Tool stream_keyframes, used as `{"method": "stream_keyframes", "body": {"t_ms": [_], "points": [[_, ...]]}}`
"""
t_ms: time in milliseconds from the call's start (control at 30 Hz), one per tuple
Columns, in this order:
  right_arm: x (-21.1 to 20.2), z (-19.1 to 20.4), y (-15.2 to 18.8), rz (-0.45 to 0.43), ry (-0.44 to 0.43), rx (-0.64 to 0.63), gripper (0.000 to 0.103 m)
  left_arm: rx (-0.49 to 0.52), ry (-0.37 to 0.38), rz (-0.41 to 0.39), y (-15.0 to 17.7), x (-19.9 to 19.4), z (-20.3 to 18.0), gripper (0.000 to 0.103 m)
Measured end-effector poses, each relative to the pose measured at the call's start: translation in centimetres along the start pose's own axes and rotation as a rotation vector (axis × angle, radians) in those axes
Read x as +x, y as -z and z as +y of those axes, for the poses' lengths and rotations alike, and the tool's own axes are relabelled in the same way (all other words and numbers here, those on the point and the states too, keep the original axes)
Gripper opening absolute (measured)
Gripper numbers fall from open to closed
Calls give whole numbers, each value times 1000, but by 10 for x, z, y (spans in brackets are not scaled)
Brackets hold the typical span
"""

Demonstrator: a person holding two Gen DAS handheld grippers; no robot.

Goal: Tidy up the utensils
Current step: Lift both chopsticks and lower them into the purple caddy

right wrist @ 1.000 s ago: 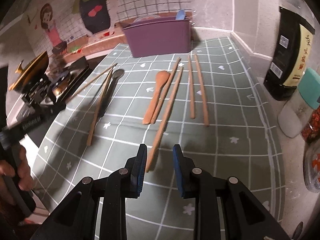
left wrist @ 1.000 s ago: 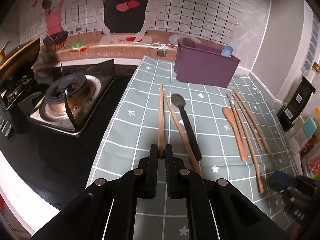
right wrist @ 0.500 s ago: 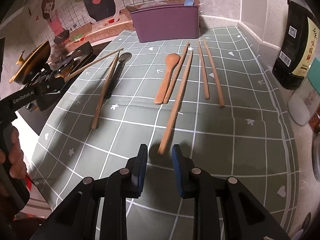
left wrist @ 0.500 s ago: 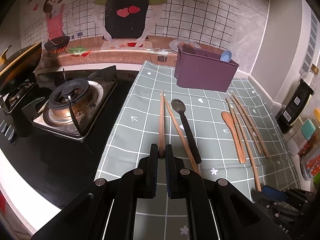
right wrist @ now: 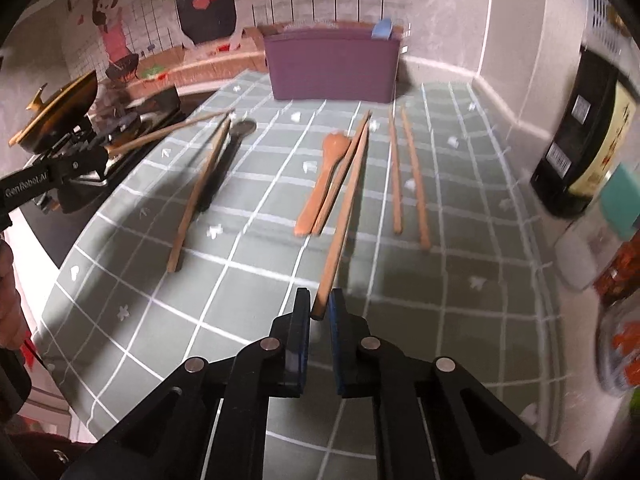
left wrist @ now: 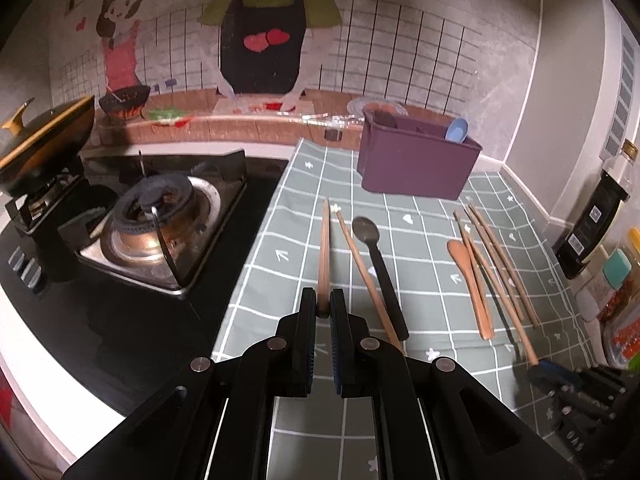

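My left gripper is shut on the near end of a wooden chopstick and holds it above the grey-green mat. My right gripper is shut on the near end of a long wooden chopstick. A second chopstick and a black spoon lie beside the left one. A wooden spoon and more chopsticks lie on the mat. The purple utensil holder, also in the right wrist view, stands at the back with a blue spoon in it.
A gas stove burner and a lidded wok sit left of the mat. A dark bottle and jars stand along the right wall. The left gripper's body shows at the left of the right wrist view.
My right gripper moved forward and closed on the long chopstick's near end. My left gripper has lifted its chopstick higher above the mat.
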State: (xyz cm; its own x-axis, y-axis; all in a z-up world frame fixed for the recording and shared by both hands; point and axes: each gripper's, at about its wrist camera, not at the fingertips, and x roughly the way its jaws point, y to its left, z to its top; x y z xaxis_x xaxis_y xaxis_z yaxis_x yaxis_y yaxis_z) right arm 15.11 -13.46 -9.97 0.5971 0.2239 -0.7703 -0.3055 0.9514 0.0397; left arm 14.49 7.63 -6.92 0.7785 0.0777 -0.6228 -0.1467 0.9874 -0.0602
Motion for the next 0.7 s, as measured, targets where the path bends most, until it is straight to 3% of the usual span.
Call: {"method": "stream_keyframes", "body": {"t_ms": [367, 700], "points": [[-55, -12, -54, -196, 28, -42, 8, 43, 35, -107, -43, -30, -7, 7], [-82, -27, -122, -307, 21, -45, 7, 48, 128, -160, -106, -48, -9, 7]]}}
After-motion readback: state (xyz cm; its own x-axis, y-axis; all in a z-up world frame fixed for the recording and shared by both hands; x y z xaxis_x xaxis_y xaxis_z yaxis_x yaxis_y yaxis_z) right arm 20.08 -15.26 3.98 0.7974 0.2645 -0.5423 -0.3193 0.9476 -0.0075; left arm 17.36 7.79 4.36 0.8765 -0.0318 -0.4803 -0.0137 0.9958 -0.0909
